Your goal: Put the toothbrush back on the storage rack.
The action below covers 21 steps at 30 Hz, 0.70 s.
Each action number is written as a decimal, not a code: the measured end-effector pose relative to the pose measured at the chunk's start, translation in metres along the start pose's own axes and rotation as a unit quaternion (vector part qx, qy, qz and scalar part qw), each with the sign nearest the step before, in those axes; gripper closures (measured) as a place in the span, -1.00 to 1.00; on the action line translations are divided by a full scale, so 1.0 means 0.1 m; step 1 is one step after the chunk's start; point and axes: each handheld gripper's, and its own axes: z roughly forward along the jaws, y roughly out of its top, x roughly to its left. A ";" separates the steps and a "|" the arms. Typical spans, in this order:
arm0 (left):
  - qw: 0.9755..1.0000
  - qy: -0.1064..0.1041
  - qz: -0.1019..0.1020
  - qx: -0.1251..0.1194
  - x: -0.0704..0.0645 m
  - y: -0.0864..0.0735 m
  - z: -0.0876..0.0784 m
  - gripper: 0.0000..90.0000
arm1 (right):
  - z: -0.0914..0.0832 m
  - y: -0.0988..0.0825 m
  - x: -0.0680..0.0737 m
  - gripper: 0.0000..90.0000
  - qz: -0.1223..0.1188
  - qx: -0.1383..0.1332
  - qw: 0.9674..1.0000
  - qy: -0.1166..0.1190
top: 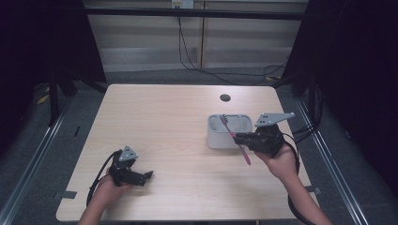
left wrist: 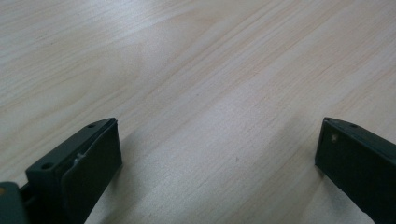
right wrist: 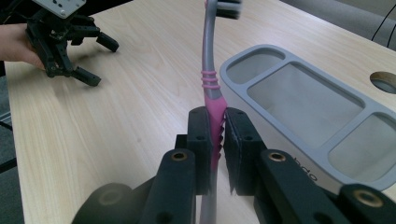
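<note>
Two tongs: one in each hand
Right tongs [right wrist: 217, 135]: clamped on the toothbrush [right wrist: 211, 79], bristle end over the grey organiser tray [top: 217, 138]
Left tongs [top: 141, 177]: spread wide, nothing between, low over the worktop [top: 173, 122]

The pale wooden table [top: 178, 122] lies bare across the left and centre of the high view, open to any pass. At centre right the grey three-compartment plastic organiser [top: 224, 131] blocks the way, with the pink-and-grey toothbrush [top: 234, 138] slanting over its front wall, clamped in the right gripper [top: 239, 137]. The left gripper [top: 148, 177], jaws spread, sits at lower left, and a small round dark hole [top: 225, 97] lies just beyond the organiser.
</note>
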 end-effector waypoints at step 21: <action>1.000 0.000 0.000 0.000 0.00 0.00 0.00 -1.00 | -0.10 0.07 -0.05 0.82 0.009 -0.041 0.999 -0.028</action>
